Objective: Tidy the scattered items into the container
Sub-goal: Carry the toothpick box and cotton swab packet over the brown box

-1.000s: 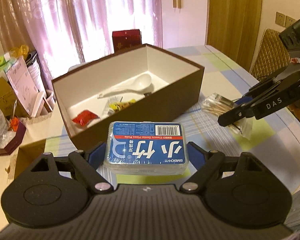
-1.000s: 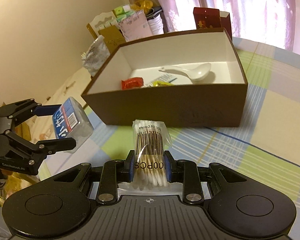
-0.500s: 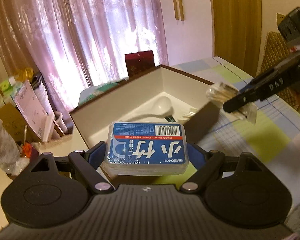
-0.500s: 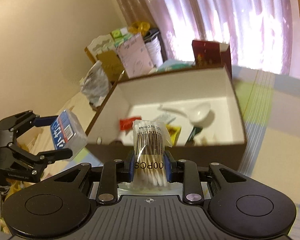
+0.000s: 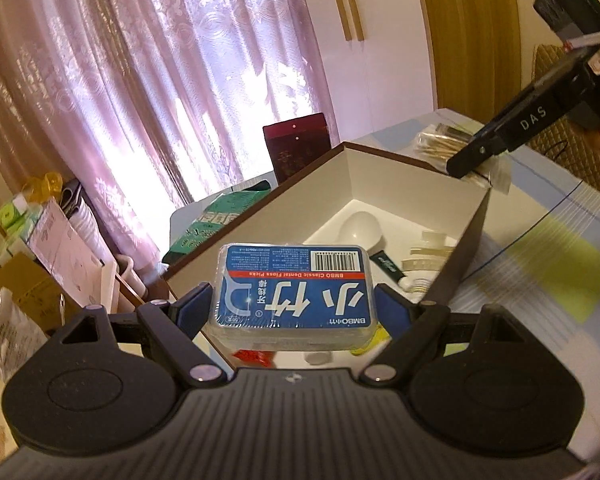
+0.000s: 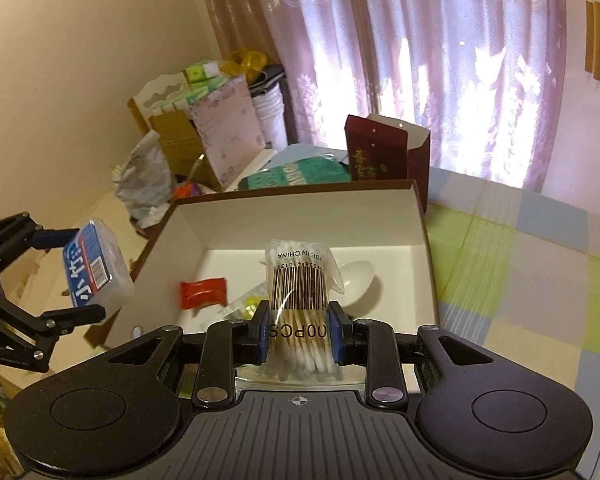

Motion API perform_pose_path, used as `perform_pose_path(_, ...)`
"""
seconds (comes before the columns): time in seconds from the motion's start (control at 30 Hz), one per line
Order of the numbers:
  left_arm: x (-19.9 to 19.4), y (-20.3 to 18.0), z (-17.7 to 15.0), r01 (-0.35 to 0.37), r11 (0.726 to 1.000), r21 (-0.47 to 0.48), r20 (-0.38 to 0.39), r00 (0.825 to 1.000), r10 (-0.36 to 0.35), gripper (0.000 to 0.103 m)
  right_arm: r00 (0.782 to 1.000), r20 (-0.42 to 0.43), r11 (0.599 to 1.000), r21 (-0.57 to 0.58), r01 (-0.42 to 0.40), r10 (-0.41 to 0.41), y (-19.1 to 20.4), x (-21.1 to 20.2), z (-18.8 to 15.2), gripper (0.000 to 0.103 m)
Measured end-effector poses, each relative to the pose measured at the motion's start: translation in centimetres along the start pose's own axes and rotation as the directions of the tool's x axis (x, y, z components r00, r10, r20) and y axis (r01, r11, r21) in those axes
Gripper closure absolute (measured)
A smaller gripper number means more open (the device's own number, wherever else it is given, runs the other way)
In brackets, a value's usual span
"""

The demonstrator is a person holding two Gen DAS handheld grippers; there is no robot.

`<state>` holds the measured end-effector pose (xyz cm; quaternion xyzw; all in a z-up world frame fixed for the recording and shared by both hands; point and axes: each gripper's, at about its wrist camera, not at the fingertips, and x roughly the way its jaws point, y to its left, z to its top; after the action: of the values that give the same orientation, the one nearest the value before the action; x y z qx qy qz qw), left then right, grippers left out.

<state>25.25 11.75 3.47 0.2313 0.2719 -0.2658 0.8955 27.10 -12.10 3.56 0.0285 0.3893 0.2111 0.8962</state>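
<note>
My left gripper (image 5: 294, 308) is shut on a blue floss pick box (image 5: 294, 292) and holds it above the near left corner of the brown container (image 5: 384, 184). My right gripper (image 6: 300, 332) is shut on a clear bag of cotton swabs (image 6: 300, 280) and holds it over the container's (image 6: 300, 212) near rim. In the right wrist view the left gripper (image 6: 56, 276) with the floss box (image 6: 94, 270) hangs at the container's left side. Inside lie a white spoon (image 6: 358, 280), a red packet (image 6: 202, 294) and yellow packets (image 6: 250, 304).
A dark red gift box (image 6: 380, 154) and a green package (image 6: 296, 174) stand behind the container. Cartons, bags and papers (image 6: 188, 136) crowd the far left by the wall. The checked tablecloth (image 6: 520, 280) spreads to the right. Curtains hang behind.
Both grippers have risen off the table and moved forward to the container with their items. The swab bag went from in front of the container to over its rim.
</note>
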Motion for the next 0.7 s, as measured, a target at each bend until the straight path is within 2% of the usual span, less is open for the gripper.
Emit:
perform_pose_path(0.33,4.6,3.0,1.1,0.008,0.997,0.075,-0.045,0.999,-0.005,0.019,0.995,-0.071,0.998,-0.001,0.064,-0.064,-1.3,5.2,1.7,0.071)
perform_pose_path(0.53,8.2,4.0,1.1,0.055,0.993,0.105,-0.097,0.994,-0.045,0.019,0.98,-0.131,0.987,-0.072,0.142,-0.151,-1.8,8.5,1.8,0.071)
perform_pose_path(0.7,11.4,4.5,1.2,0.073,0.99,0.123,-0.146,0.988,-0.055,0.019,0.972,-0.157,0.982,-0.091,0.165,-0.178,-2.3,10.4,1.8,0.071)
